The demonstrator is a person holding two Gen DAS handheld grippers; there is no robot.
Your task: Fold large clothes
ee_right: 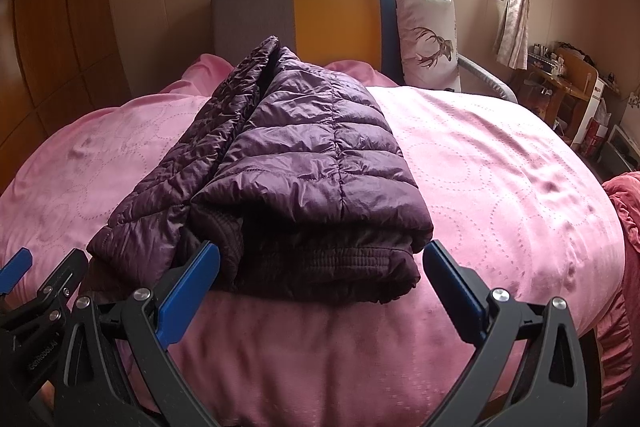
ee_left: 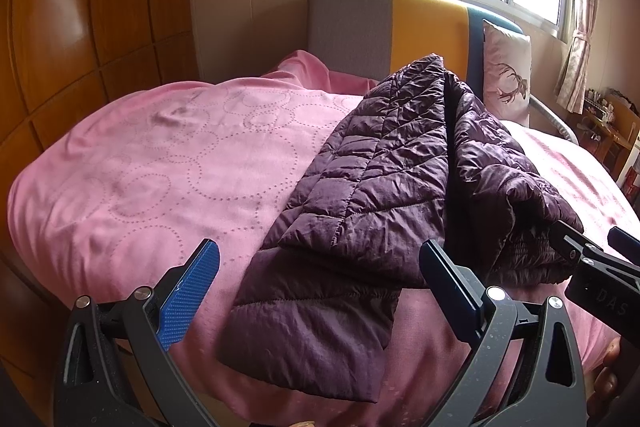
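Note:
A dark purple quilted jacket (ee_left: 384,183) lies on the pink bedspread (ee_left: 160,163), folded lengthwise, with one sleeve reaching the near bed edge. It also shows in the right wrist view (ee_right: 304,163), its ribbed hem facing me. My left gripper (ee_left: 320,275) is open and empty, hovering over the sleeve end. My right gripper (ee_right: 320,275) is open and empty, just in front of the hem. The right gripper also shows at the right edge of the left wrist view (ee_left: 592,247).
The bed has a grey, yellow and blue headboard (ee_right: 332,11) with a deer-print pillow (ee_right: 428,39) against it. A wooden wardrobe (ee_left: 80,27) stands left. A cluttered desk (ee_right: 568,83) stands at the far right. A red ruffled cloth (ee_right: 624,211) lies at the right bed edge.

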